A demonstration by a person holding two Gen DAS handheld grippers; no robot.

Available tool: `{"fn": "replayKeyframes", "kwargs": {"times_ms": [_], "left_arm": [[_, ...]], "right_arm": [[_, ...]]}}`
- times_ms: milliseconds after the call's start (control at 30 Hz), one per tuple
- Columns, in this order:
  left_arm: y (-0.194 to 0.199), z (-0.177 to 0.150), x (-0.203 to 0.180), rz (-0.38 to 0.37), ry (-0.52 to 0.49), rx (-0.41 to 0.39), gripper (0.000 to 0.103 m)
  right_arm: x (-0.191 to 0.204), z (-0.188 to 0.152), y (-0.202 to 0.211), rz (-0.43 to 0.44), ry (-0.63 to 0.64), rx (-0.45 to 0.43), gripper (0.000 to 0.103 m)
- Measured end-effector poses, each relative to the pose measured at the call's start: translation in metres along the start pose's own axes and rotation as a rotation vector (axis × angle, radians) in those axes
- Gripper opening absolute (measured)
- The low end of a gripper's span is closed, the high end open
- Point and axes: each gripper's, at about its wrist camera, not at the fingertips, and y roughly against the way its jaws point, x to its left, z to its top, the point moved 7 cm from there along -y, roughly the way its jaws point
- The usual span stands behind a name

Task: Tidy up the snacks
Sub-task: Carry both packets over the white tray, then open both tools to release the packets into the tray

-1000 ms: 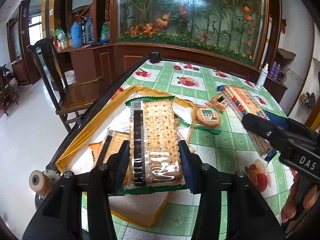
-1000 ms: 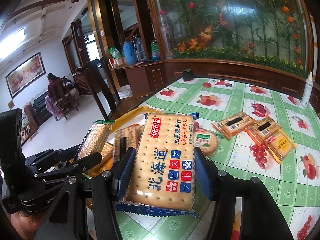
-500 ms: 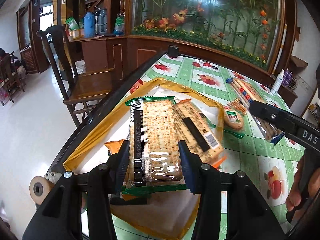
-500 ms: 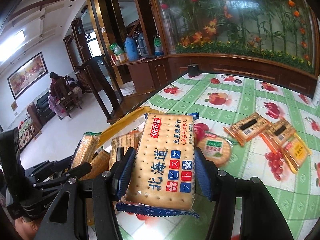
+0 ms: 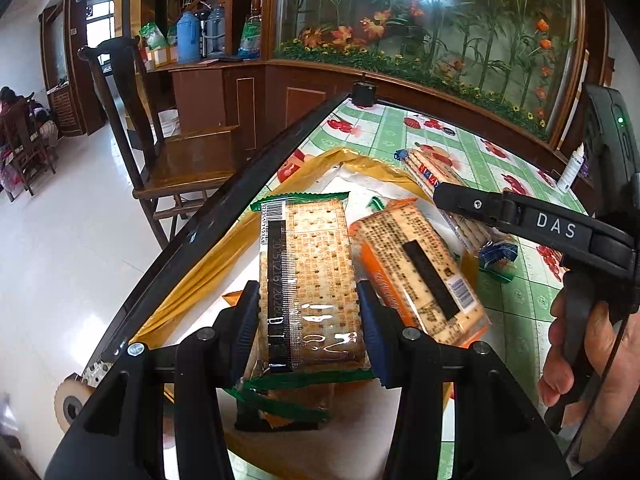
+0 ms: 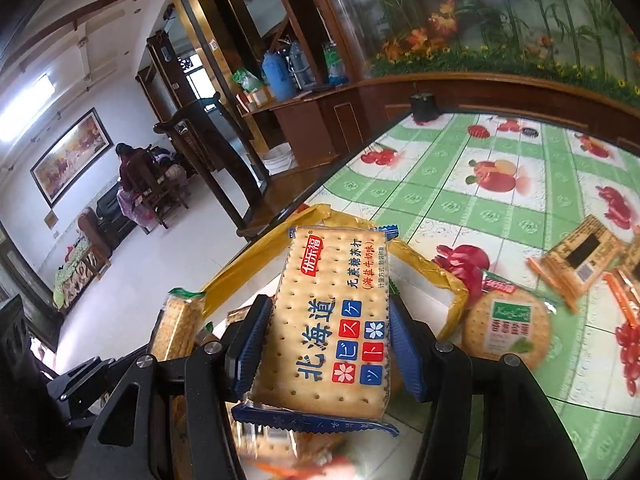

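Holding cracker packs over the yellow plastic bag (image 5: 224, 248)
Left gripper (image 5: 308, 312) clamps the green-edged clear-wrapped cracker pack (image 5: 308, 276); right gripper (image 6: 326, 344) clamps the blue-edged cracker pack (image 6: 332, 320)

Both cams are wrist fisheyes looking forward and down along their claws, close over the tabletop (image 5: 516, 148) near its left edge. The left view faces the yellow bag (image 5: 224, 252) and catches the right claw (image 5: 444, 196) entering from the right. The right view shares that bag (image 6: 424, 264), the wooden chair (image 6: 212, 148) and the flower screen (image 6: 500, 20) behind.
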Motion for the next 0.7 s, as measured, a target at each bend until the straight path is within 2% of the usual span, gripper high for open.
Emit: {"fn": "replayKeyframes", "kwargs": {"times_ms": [600, 700], "left_arm": [[-0.021, 0.007, 0.001, 0.018, -0.009, 0.028, 0.046], [-0.022, 0.009, 0.002, 0.022, 0.001, 0.033, 0.046]], "right_arm": [[-0.010, 0.000, -0.033, -0.031, 0.008, 0.036, 0.057], [-0.013, -0.002, -0.039, -0.033, 0.001, 0.050, 0.060]]}}
